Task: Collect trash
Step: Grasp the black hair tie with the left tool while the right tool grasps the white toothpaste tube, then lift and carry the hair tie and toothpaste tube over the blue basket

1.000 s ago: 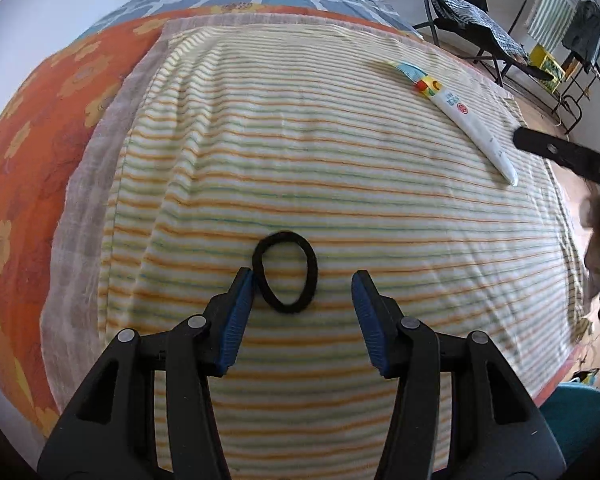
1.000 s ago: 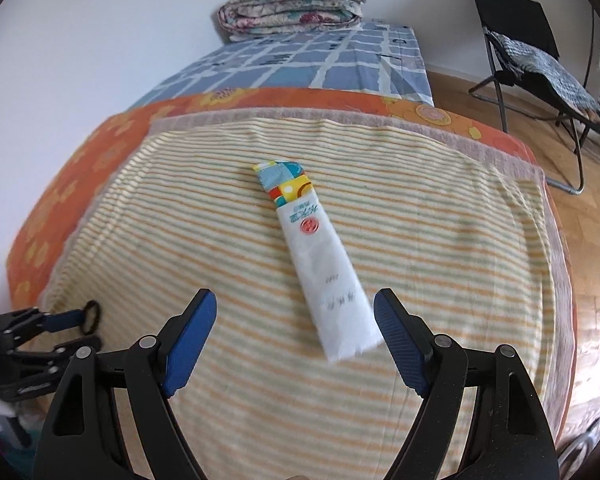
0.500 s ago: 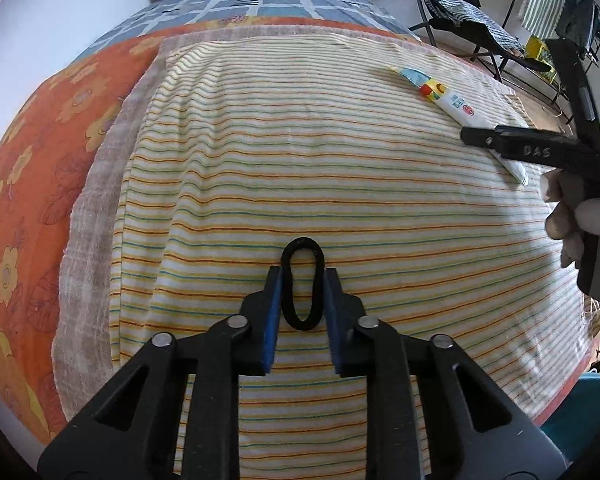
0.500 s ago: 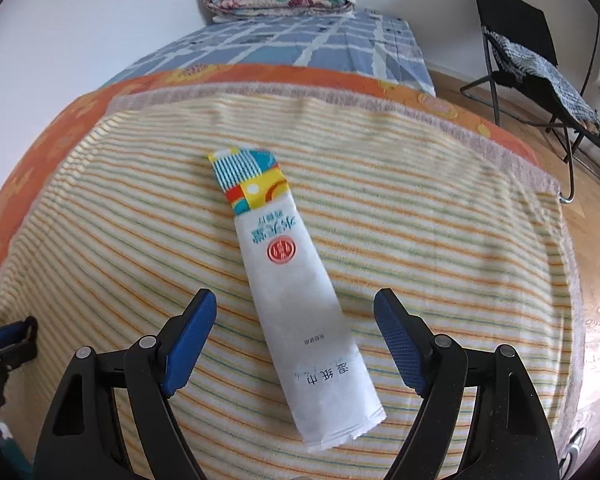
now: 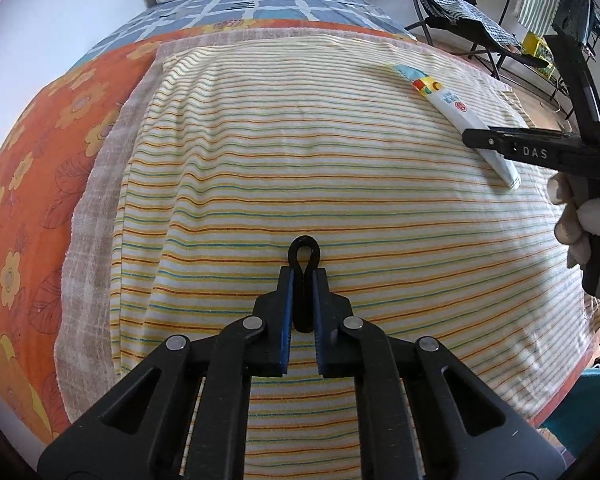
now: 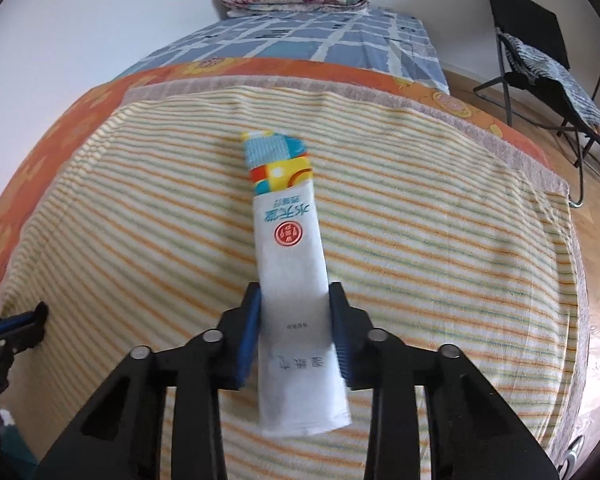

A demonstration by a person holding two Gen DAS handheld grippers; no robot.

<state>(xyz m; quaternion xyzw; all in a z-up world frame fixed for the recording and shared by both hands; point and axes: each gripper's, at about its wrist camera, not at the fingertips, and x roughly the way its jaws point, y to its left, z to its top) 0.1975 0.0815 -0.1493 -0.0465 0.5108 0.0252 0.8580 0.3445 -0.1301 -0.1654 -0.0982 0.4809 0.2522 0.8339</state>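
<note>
Both grips closed: left fingers (image 5: 302, 280) pinching hair tie (image 5: 303, 254) flat; right fingers (image 6: 295, 312) clamping wrapper (image 6: 290, 264) mid-length, on bed (image 6: 440, 248).

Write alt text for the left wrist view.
The left gripper pinches a black hair tie flat on a striped blanket covering a bed. At far right, the right gripper reaches over a long white wrapper.
</note>
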